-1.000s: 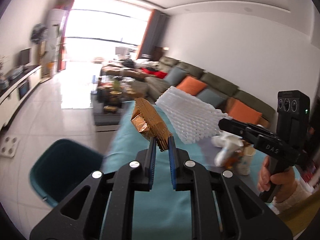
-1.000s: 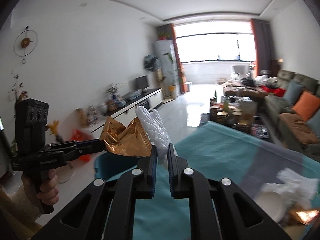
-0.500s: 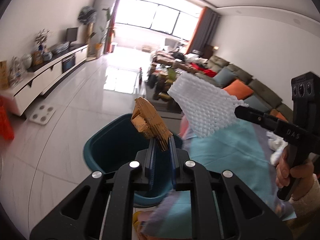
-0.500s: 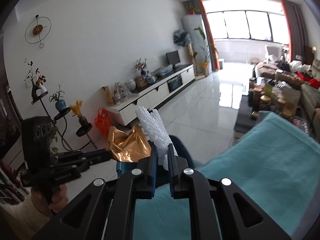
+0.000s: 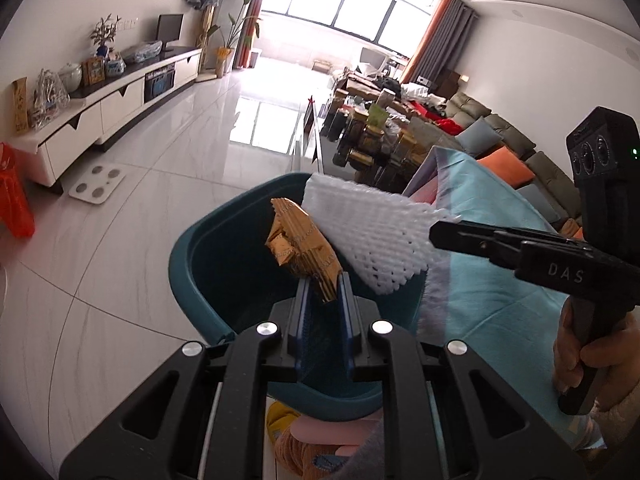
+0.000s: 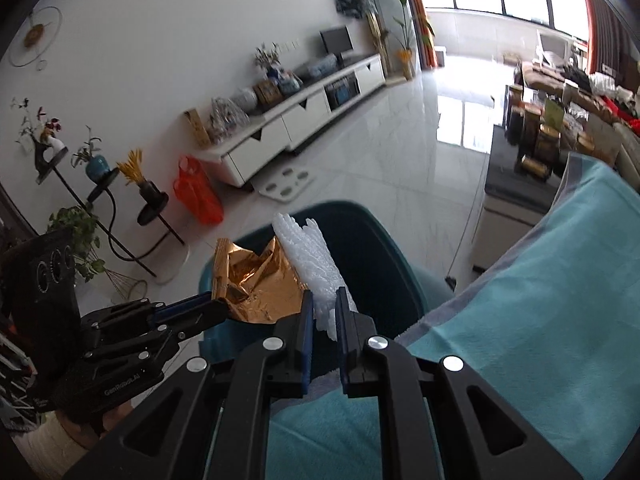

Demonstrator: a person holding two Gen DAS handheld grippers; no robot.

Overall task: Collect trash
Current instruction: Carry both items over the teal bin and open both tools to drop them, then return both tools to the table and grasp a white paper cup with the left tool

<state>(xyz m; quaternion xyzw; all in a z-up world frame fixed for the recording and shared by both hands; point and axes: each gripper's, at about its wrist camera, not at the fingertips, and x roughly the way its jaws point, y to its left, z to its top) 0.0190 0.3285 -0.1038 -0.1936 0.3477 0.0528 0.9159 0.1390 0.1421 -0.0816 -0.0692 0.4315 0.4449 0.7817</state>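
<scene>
My left gripper (image 5: 323, 294) pinched the crumpled gold foil wrapper (image 5: 302, 248) by its lower edge; thin, crinkly, near weightless, it looked likely to slip or tear if squeezed at a corner. My right gripper (image 6: 322, 312) was clamped on the white foam net sleeve (image 6: 310, 258) at one end: soft, springy, open mesh, also very light, so it should compress under the pads. Both pieces hung over the mouth of the round dark teal plastic bin (image 5: 200, 264), beside the teal tablecloth (image 6: 540, 300). I judged a simple release would drop them in.
</scene>
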